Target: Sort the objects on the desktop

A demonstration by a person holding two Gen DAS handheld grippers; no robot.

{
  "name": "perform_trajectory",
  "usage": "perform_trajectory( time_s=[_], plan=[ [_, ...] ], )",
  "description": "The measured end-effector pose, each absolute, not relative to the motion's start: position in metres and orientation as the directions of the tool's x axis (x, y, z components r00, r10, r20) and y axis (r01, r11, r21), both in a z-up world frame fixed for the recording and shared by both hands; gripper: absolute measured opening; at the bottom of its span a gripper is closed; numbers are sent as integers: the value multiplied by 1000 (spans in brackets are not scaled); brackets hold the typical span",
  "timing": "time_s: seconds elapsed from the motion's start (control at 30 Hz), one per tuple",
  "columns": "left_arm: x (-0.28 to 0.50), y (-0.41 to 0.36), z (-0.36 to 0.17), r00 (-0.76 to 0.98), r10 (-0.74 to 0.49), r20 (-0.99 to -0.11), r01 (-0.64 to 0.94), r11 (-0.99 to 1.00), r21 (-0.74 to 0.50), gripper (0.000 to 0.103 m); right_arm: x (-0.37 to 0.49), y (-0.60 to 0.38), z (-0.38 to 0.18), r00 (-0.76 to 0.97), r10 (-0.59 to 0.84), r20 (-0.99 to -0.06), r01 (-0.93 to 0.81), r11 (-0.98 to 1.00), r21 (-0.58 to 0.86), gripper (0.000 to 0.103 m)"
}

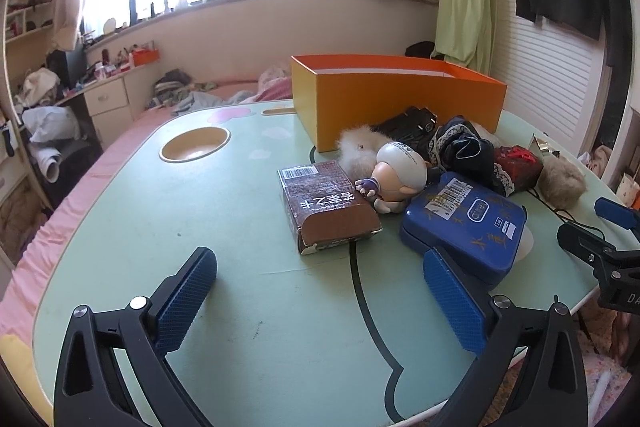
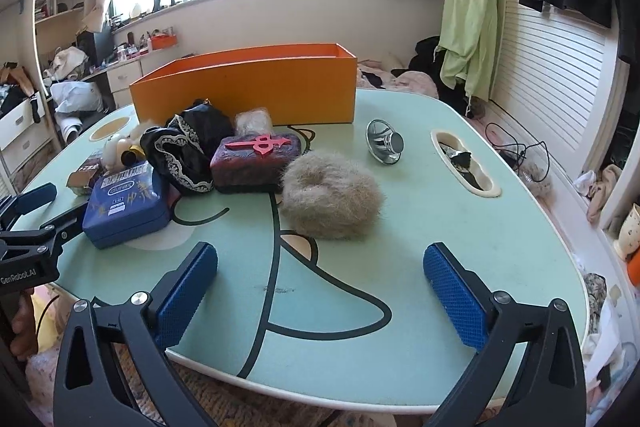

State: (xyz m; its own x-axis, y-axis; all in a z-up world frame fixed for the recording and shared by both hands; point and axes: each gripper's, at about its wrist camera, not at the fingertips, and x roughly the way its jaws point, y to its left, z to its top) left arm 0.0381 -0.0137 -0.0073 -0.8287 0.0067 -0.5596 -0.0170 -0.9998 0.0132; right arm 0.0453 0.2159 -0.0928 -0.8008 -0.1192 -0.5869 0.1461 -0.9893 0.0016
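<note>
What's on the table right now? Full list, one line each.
Open orange cardboard box: 1, orange, far side of table.
Blue flat tin with barcode label: 1, blue, near left.
Brown rectangular carton: 1, brown, left of tin.
Bald doll figurine: 1, white-headed, between carton and tin.
Black lace-trimmed cloth: 1, black, centre.
Maroon box with red emblem: 1, beside cloth.
Beige fluffy ring: 1, beige, centre front.
Small silver speaker cone: 1, right of centre.
Mint-green table: 1.
Left gripper: jaws open.
Right gripper: jaws open.
</note>
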Motion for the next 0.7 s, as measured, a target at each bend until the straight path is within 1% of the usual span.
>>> perform_trajectory(
  time_s=[0.37, 0.5, 0.6, 0.7],
  plan=[
    [44, -13, -11, -858, 4, -513, -15, -1000, 18, 103, 46, 218, -94, -817, -129, -562, 151, -988, 8, 103],
    [46, -14, -12, -869, 7, -494, -17, -1000, 16, 103, 47, 232, -90, -826, -146, -544, 125, -989, 76, 103],
    [47, -13, -12, -874, 7, -485, -17, -1000, 16, 103, 41, 241, -81, -842, -97, -531, 58, -994, 89, 103],
    [47, -14, -12, -874, 7, -486, -17, -1000, 16, 103, 31, 236, -69, -845, -70, -531, 56, -998, 42, 103]
  ],
)
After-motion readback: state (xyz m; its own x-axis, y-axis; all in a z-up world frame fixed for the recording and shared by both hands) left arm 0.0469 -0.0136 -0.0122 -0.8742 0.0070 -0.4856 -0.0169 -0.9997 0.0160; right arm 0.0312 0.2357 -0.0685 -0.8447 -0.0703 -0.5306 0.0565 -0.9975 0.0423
